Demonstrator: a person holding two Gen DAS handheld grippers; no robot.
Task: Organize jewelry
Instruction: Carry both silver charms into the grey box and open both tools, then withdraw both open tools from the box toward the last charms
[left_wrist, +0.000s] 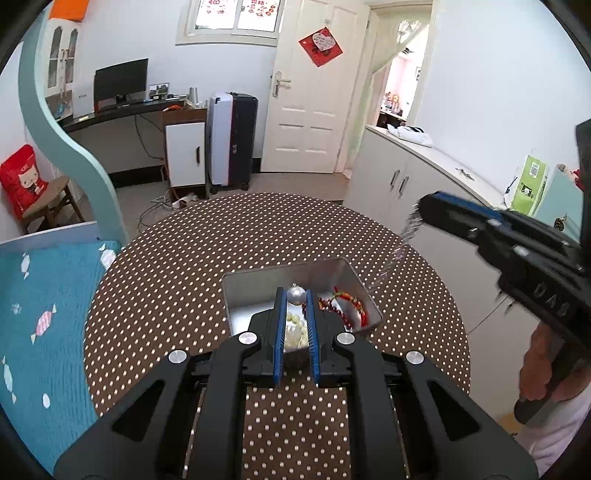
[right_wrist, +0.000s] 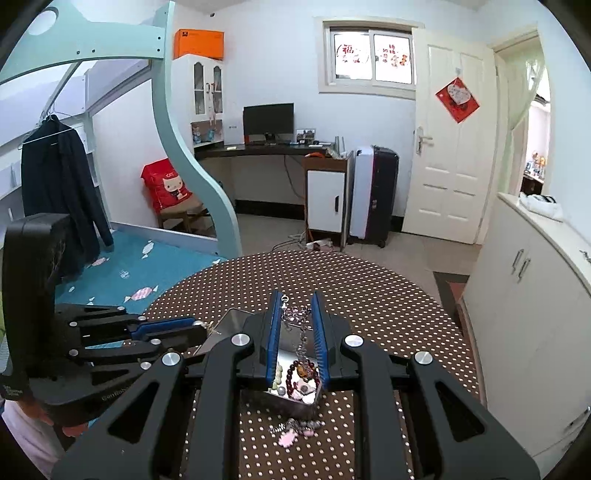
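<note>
A silver metal tin (left_wrist: 325, 271) sits on the round dotted table (left_wrist: 184, 280). It holds a red bead bracelet (left_wrist: 343, 308) and pale beads (left_wrist: 295, 328). My left gripper (left_wrist: 296, 295) is shut on a silver pearl earring (left_wrist: 297, 295) above the tin. My right gripper (right_wrist: 297, 306) is shut on a clear bead chain (right_wrist: 301, 332) that hangs down into the tin (right_wrist: 236, 317); in the left wrist view the chain (left_wrist: 402, 243) dangles from the right gripper (left_wrist: 424, 212). A dark red bracelet (right_wrist: 303, 369) lies in the tin.
A pink charm with a chain (right_wrist: 291, 432) lies on the table in front of the tin. A bed with a blue cover (left_wrist: 44, 325) is to the left. White cabinets (left_wrist: 406, 173) stand to the right.
</note>
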